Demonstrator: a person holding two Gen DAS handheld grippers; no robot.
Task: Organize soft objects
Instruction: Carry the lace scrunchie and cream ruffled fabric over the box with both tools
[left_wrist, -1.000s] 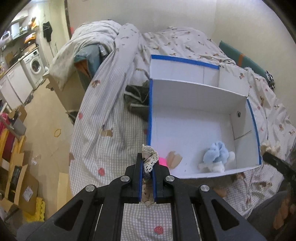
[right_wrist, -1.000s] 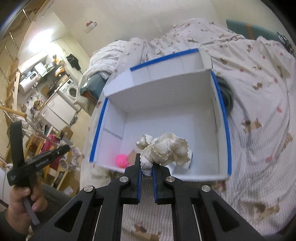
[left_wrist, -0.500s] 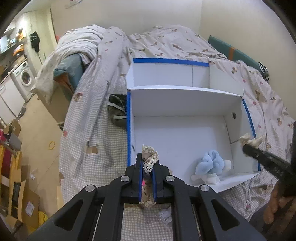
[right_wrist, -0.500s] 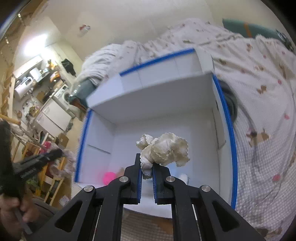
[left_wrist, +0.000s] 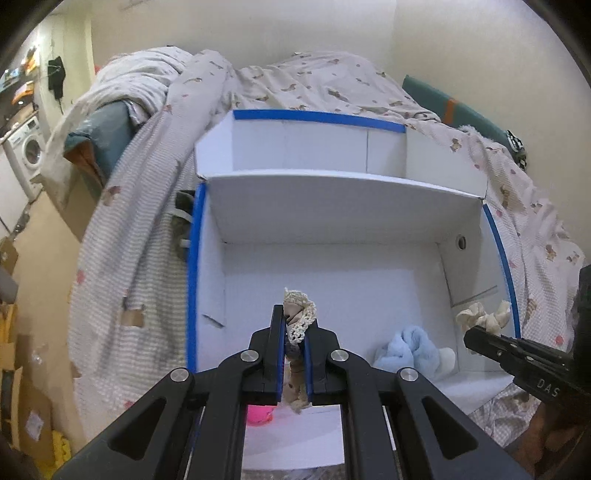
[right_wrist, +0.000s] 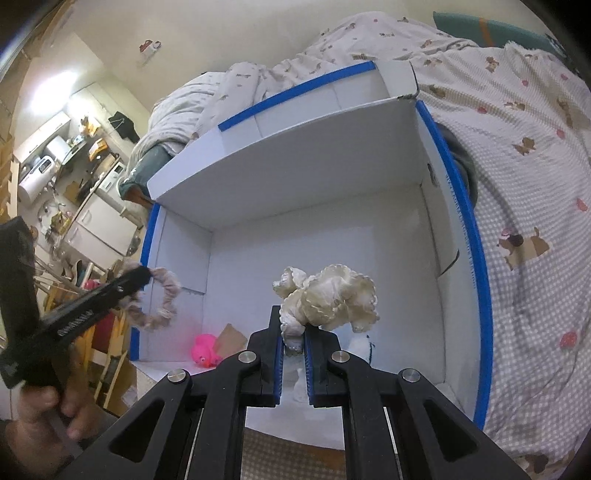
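Observation:
My left gripper (left_wrist: 294, 325) is shut on a beige lace scrunchie (left_wrist: 300, 317) and holds it over the front left of the white box (left_wrist: 332, 206). From the right wrist view the scrunchie (right_wrist: 162, 302) hangs as a loop from the left gripper (right_wrist: 142, 275). My right gripper (right_wrist: 294, 325) is shut on a cream ruffled scrunchie (right_wrist: 332, 295) above the box's (right_wrist: 295, 177) front middle; it also shows in the left wrist view (left_wrist: 480, 315). Inside the box lie a light blue plush (left_wrist: 410, 349) and a pink plush (right_wrist: 205, 349).
The white box with blue-taped edges stands on a bed with a checked, dog-print cover (right_wrist: 524, 184). A brown cardboard scrap (right_wrist: 231, 338) lies beside the pink plush. A dark garment (left_wrist: 183, 218) lies left of the box. Floor and cardboard lie off the bed's left side (left_wrist: 33, 332).
Both grippers have moved forward and now hang over the box interior, each still holding its scrunchie. The box looms larger in both views.

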